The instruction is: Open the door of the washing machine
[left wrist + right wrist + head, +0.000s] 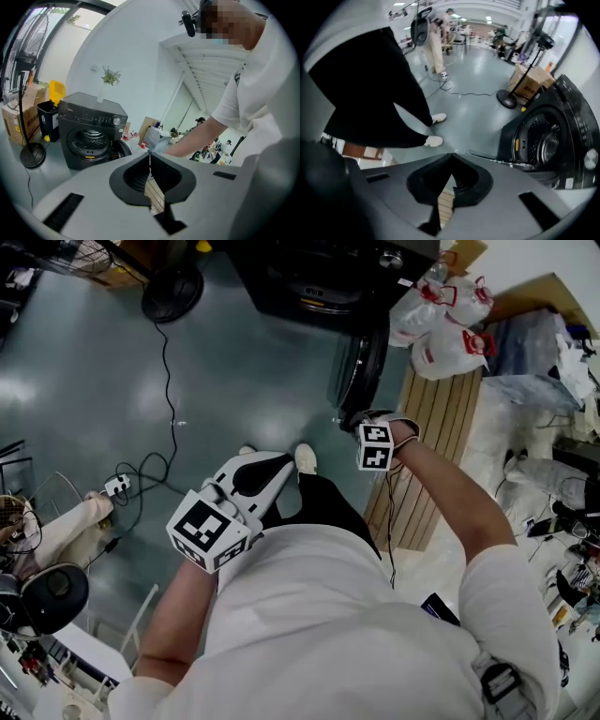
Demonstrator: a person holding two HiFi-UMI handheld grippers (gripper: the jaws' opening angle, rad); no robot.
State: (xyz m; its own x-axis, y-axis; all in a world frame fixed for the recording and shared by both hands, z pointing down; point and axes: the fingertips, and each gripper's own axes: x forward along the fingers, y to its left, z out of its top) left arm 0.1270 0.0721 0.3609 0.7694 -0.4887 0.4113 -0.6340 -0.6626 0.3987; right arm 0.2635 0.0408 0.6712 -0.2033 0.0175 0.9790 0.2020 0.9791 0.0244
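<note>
The dark washing machine [319,277] stands at the top of the head view, its round door [361,367] swung out to the right and its drum bare. My right gripper [349,420] points down just below the door's lower edge, shut, with nothing between its jaws. In the right gripper view its tips [453,153] meet above the floor, with the door's edge [499,161] and the open drum [541,138] to the right. My left gripper [281,460] hangs shut and empty over the floor. From the left gripper view [150,153] the machine [91,133] faces me with the door [121,149] ajar.
A standing fan's base [173,287] sits left of the machine, and a black cable [167,381] runs down to a power strip [117,486]. White plastic bags [441,324] and a wooden slat pallet [431,446] lie on the right. Another person's leg [66,526] is at the left.
</note>
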